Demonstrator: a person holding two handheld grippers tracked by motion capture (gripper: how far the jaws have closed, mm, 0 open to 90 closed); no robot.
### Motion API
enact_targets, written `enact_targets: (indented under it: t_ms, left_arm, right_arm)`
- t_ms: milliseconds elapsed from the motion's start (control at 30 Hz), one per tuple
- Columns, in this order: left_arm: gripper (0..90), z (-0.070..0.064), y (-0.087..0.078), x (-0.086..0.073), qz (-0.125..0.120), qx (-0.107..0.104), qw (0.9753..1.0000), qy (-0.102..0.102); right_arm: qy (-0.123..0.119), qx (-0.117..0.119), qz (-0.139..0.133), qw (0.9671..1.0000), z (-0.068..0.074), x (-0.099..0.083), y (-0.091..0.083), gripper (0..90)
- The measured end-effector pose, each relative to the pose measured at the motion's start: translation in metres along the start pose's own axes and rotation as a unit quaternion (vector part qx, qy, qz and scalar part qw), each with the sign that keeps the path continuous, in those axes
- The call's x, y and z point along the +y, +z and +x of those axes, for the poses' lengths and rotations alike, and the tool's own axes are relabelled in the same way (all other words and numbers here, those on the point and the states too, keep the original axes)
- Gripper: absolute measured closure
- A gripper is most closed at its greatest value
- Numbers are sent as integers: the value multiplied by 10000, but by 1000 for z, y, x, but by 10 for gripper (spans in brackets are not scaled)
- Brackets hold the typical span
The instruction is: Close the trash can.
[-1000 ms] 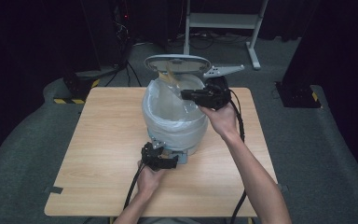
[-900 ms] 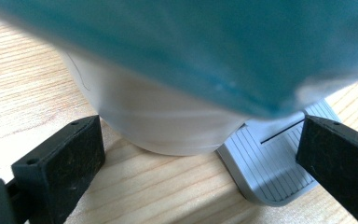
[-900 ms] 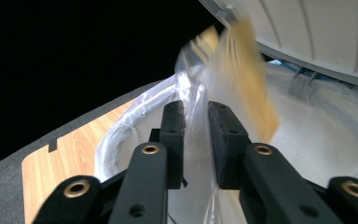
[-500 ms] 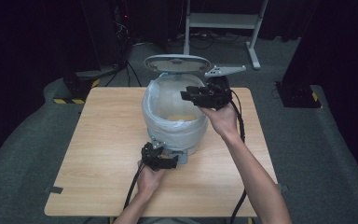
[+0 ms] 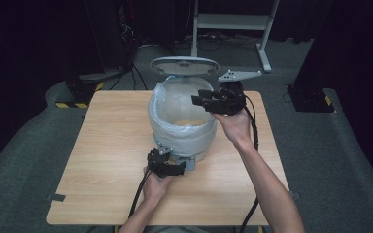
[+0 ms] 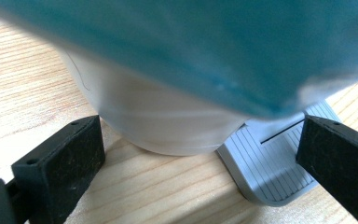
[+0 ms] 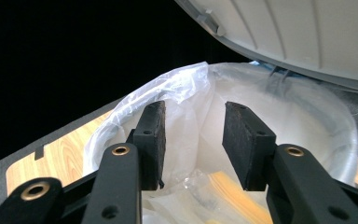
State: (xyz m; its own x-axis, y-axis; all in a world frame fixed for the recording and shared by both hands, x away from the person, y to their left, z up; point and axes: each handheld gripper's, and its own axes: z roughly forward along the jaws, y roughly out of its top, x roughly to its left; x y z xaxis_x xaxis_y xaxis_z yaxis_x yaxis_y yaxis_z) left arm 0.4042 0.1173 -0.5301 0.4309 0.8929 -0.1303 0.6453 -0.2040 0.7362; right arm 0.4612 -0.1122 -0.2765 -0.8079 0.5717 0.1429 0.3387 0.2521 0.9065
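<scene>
Two grippers work a bin [image 5: 180, 128]: the left gripper [image 5: 167, 165] gapes wide at its pedal [image 6: 270, 172]; the right gripper [image 5: 205, 101] hangs empty, jaws parted, over the liner [image 7: 191, 84].

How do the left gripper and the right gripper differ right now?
The left gripper sits low on the table at the foot of the pedal bin, while the right gripper is raised over the bin's rim. The left gripper's jaws stand wide apart, by the grey pedal; the right gripper's jaws stand closer together, over the plastic liner. Both are open and hold nothing.
</scene>
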Motion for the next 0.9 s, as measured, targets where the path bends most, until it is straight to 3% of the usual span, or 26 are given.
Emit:
enact_targets:
  t_ms: [900]
  left_arm:
    - [12, 0, 0, 0, -15, 36, 10000, 40]
  right_arm:
    - [178, -107, -242, 9995, -7, -24, -27, 571]
